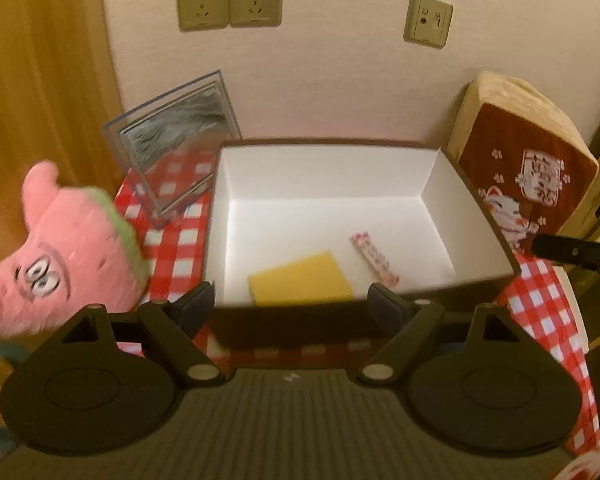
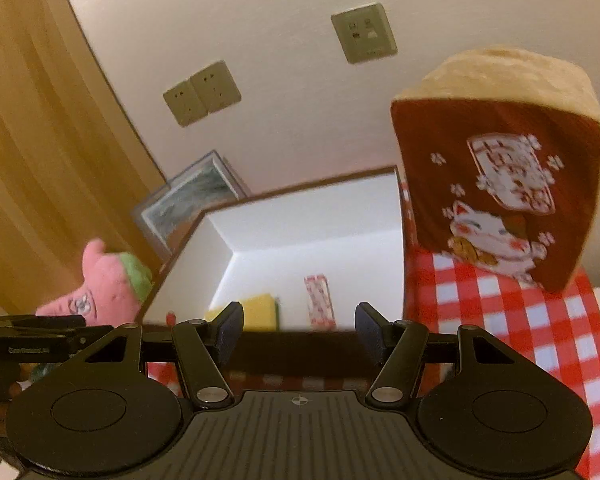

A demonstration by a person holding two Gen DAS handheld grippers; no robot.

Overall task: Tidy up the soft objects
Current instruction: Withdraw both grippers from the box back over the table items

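A white-lined open box (image 1: 476, 204) (image 2: 188, 256) stands on the red checked cloth against the wall. Inside lie a yellow sponge (image 1: 300, 278) (image 2: 260, 310) and a small pink patterned pack (image 1: 374, 258) (image 2: 319, 300). A pink plush with a green band (image 1: 56, 248) (image 2: 108, 288) sits left of the box. A brown cushion with a lucky cat print (image 1: 528, 160) (image 2: 500, 164) leans at the right. My left gripper (image 1: 290, 308) is open at the box's near wall with nothing between its fingers. My right gripper (image 2: 300, 330) is open too, low before the box.
A clear acrylic frame (image 1: 172, 148) (image 2: 192, 196) leans behind the plush, left of the box. Wall sockets (image 1: 228, 2) are above. A wooden panel (image 1: 40, 80) bounds the left. The checked cloth (image 2: 540, 320) hangs over the table's right edge. A black bar (image 1: 576, 254) pokes in at right.
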